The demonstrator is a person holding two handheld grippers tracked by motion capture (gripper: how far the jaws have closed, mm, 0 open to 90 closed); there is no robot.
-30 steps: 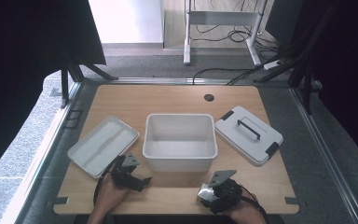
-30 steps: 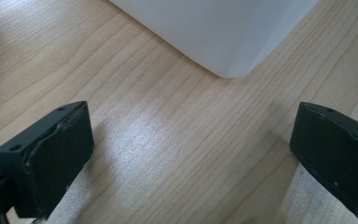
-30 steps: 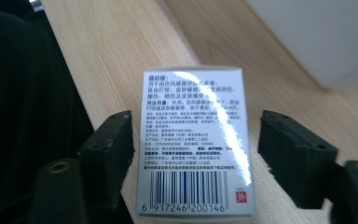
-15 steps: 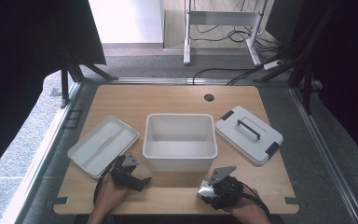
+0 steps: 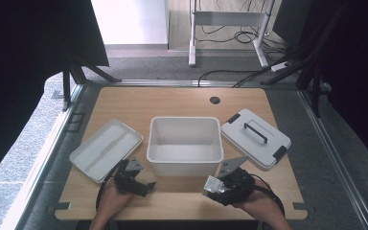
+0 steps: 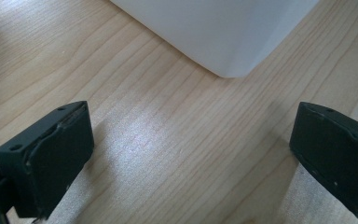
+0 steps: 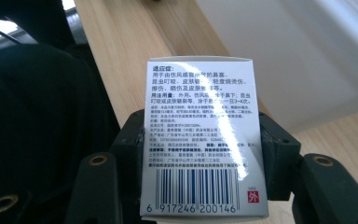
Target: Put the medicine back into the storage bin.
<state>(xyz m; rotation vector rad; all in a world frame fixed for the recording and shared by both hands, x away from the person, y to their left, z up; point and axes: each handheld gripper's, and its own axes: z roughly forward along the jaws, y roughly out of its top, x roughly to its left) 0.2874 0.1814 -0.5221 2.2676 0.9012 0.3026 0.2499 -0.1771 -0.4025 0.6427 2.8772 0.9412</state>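
Light wood desk (image 5: 182, 103) w/ a dark round hole (image 5: 214, 100) near far edge. On it: open white bin (image 5: 184, 144) at centre, flat white tray (image 5: 106, 148) to its left, grey-handled lid (image 5: 255, 138) to its right, none touching.

Overhead table (image 5: 124, 103) view, two close gripper-mounted views
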